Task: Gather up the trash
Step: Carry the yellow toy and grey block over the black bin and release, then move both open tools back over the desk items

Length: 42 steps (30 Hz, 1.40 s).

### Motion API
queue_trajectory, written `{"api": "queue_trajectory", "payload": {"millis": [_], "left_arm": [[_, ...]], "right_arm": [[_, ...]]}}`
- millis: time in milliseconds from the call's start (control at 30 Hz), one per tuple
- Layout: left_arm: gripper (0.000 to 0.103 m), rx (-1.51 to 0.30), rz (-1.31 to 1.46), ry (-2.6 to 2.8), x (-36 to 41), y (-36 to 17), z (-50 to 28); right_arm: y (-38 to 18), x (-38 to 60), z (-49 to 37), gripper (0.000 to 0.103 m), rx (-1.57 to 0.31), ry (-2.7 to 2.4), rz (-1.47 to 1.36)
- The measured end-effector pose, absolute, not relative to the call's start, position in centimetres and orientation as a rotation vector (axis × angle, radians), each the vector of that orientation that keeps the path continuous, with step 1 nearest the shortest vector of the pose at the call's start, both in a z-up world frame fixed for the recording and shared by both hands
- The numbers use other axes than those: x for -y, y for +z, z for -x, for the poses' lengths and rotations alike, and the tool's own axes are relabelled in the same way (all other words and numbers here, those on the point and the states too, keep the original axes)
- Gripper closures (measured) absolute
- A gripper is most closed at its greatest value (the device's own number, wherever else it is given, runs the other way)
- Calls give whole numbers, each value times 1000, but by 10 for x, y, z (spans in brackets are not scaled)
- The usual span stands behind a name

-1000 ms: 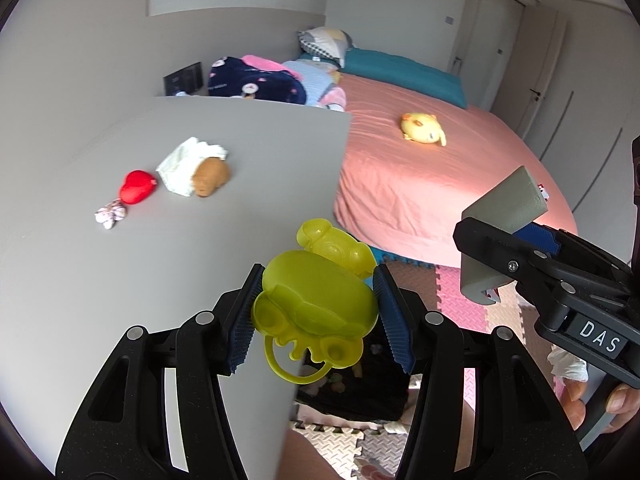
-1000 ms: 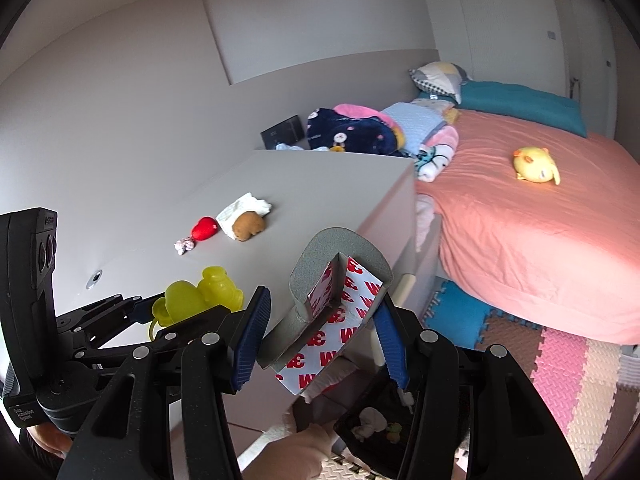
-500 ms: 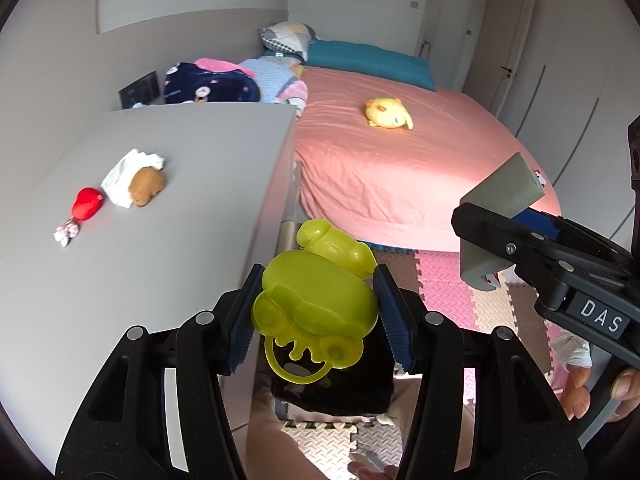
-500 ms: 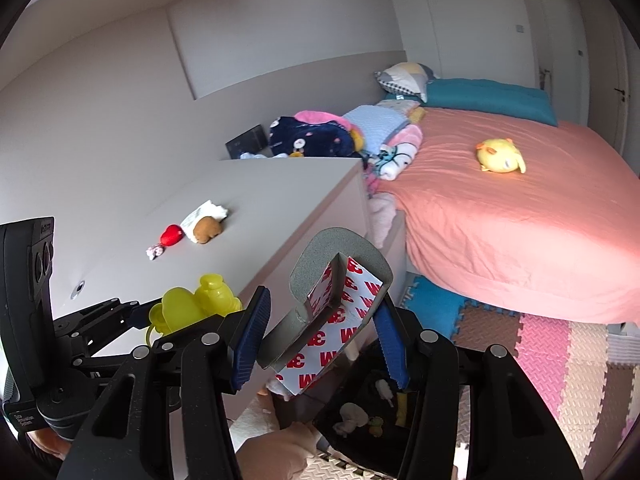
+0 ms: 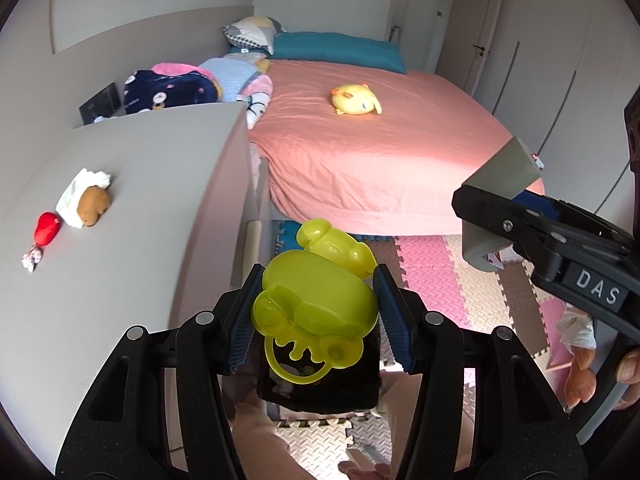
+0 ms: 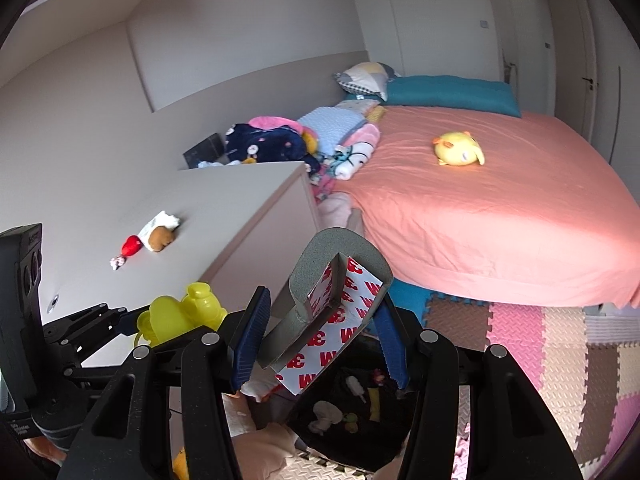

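My left gripper (image 5: 316,320) is shut on a yellow-green plastic toy shell (image 5: 316,300), held past the edge of the grey cabinet top (image 5: 132,200) and above a black bin (image 5: 320,392) on the floor. It also shows in the right wrist view (image 6: 180,316). My right gripper (image 6: 320,340) is shut on a folded grey foam pad with red 3M backing (image 6: 332,300), held over the same black bin (image 6: 352,412), which holds several scraps. The right gripper also shows in the left wrist view (image 5: 492,216).
On the cabinet top lie a crumpled white tissue with a brown lump (image 5: 86,200), a red piece (image 5: 46,228) and a small wrapper (image 5: 32,258). A pink bed (image 5: 380,160) with a yellow plush (image 5: 354,100) stands beyond. Foam floor mats (image 5: 460,280) lie below.
Both grippers have moved right, off the cabinet top and towards the bed side, keeping their loads. The black bin now sits directly under them.
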State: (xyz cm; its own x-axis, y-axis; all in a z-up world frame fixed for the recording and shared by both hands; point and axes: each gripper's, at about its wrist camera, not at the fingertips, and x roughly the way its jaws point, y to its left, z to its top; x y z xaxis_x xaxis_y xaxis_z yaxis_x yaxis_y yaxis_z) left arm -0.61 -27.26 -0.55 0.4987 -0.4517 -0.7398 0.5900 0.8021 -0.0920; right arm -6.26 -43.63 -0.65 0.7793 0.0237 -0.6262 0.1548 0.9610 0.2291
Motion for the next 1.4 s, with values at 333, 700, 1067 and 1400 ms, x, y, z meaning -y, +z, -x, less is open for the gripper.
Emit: {"api": "queue_trajectory", "payload": {"millis": [333,700,1067,1400], "left_arm": [[49,-886,-212,-648,285,-20,-1],[6,-898,-251,-548,274,-27,-8],[6,-901,-267,-549,274,-31,-8],[6,-901,-269,-541,270,-31,-9]], "right_arm": [[-23,446,51,50,-731,-86,-290],[-25,450,49,18,-715,-155,-288],[-26,447,48,18,-722,-148,-285],[-27,442,45,18,-727,-131,-285]]}}
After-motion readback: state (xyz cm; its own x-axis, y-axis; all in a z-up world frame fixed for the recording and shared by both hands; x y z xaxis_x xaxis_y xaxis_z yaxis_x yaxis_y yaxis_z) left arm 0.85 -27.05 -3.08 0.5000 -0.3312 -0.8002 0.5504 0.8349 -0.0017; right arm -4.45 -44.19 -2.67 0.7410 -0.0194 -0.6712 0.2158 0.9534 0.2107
